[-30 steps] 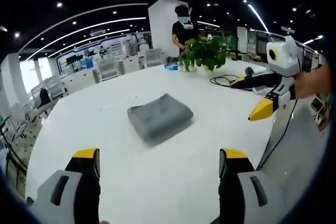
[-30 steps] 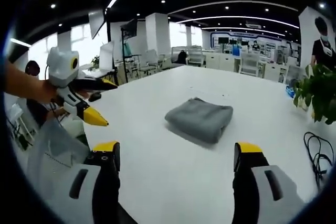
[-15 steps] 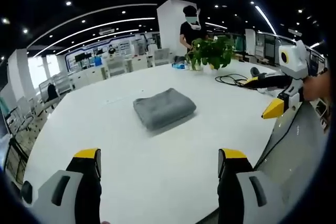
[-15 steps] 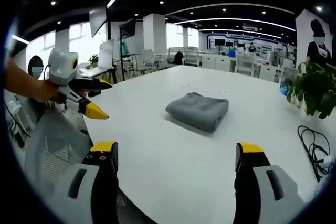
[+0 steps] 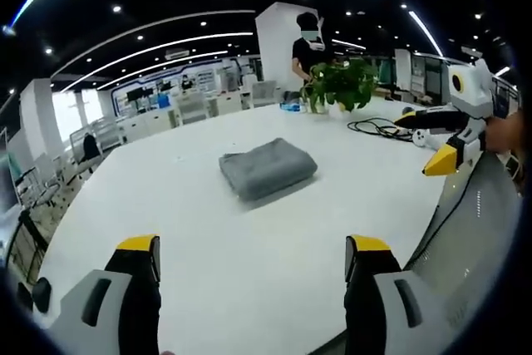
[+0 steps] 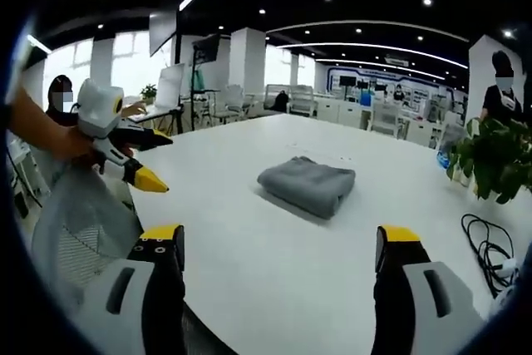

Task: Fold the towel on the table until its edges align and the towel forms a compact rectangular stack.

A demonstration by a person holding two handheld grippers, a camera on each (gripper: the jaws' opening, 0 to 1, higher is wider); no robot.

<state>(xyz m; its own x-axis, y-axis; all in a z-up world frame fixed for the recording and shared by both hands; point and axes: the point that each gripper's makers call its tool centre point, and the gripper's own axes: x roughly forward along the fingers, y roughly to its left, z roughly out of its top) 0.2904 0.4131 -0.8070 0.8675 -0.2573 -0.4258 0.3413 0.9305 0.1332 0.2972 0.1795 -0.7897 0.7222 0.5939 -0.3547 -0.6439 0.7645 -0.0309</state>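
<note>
Potted plant (image 5: 337,85) & cable (image 5: 378,128) sat far of folded towel (image 5: 268,168); nothing blocking. Left gripper (image 5: 249,257) & right gripper (image 6: 278,248) jaws apart, empty, pulled back further vs before.

Left hand-held gripper (image 5: 251,255): jaws wide apart, bare white desk (image 5: 249,230) ahead, path unobstructed up to folded grey towel (image 5: 268,168). Ahead-right: potted plant (image 5: 339,83), black cable (image 5: 378,128) on desk, beyond towel. Right hand-held gripper (image 6: 281,248): jaws wide apart, bare desk ahead to towel (image 6: 306,184). To its right: plant (image 6: 497,160), cable (image 6: 486,243). Mesh chair back (image 6: 79,230) at near desk edge, lower left.
</note>
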